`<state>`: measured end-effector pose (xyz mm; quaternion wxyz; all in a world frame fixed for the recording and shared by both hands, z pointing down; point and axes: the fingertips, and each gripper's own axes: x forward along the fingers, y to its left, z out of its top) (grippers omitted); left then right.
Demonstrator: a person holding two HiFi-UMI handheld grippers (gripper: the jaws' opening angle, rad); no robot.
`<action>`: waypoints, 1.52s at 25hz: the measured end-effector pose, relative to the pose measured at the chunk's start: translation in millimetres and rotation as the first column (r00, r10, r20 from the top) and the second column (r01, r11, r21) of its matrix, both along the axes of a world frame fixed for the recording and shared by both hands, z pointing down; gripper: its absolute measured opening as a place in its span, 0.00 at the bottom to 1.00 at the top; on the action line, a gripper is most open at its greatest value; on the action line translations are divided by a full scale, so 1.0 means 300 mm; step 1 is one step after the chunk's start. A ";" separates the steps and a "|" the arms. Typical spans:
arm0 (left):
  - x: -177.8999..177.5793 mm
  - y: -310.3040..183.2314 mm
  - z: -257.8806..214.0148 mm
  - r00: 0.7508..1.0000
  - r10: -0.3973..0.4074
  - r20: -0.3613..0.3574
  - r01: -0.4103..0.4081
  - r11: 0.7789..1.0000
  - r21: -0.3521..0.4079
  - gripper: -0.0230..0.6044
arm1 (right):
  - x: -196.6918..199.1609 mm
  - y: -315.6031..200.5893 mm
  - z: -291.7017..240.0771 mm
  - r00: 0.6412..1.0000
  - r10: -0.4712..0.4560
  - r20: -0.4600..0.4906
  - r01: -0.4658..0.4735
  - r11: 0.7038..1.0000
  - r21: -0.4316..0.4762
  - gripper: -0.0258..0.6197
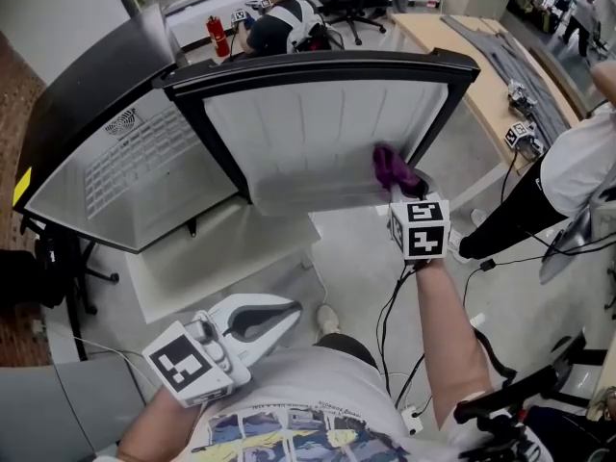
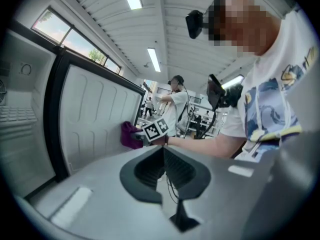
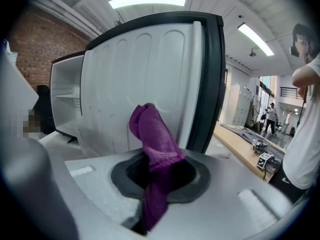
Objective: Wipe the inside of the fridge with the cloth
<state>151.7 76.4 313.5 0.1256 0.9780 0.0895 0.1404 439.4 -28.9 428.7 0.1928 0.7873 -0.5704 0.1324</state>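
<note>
The fridge stands with its door swung wide. The door's white ribbed inner liner [image 1: 308,133] faces me, and the fridge's white interior [image 1: 125,176] with its shelf grid lies to the left. My right gripper [image 1: 402,187] is shut on the purple cloth [image 1: 393,168] and holds it against the liner's lower right, near the black door edge. In the right gripper view the cloth [image 3: 152,139] sticks up out of the jaws just in front of the liner [image 3: 135,79]. My left gripper [image 1: 279,316] is shut and empty, held low near my body; its own view shows the cloth [image 2: 131,135] from afar.
A person in a white shirt and black trousers [image 1: 568,176] stands close at the right. Behind the door runs a long wooden table [image 1: 481,75]. Cables [image 1: 395,306] trail over the floor by my feet. A white panel [image 1: 212,258] lies below the fridge. Another person [image 1: 274,17] sits at the back.
</note>
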 end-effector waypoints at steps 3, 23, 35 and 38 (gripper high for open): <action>-0.015 -0.004 -0.002 1.000 -0.008 0.004 0.008 1.000 0.002 0.05 | -0.088 -0.034 -0.029 0.997 -0.079 0.014 0.079 0.996 0.032 0.12; -0.245 -0.131 0.001 0.964 -0.262 0.037 0.262 0.965 0.010 0.05 | -0.687 -0.422 0.089 0.840 -0.542 0.031 0.542 0.840 0.010 0.12; -0.215 -0.129 0.022 0.959 -0.270 0.082 0.270 0.963 0.016 0.05 | -0.605 -0.420 0.184 0.859 -0.509 -0.058 0.505 0.860 -0.074 0.12; -0.168 -0.113 0.014 0.969 -0.236 0.076 0.235 0.972 0.014 0.05 | -0.555 -0.390 0.194 0.874 -0.482 -0.061 0.478 0.875 -0.078 0.12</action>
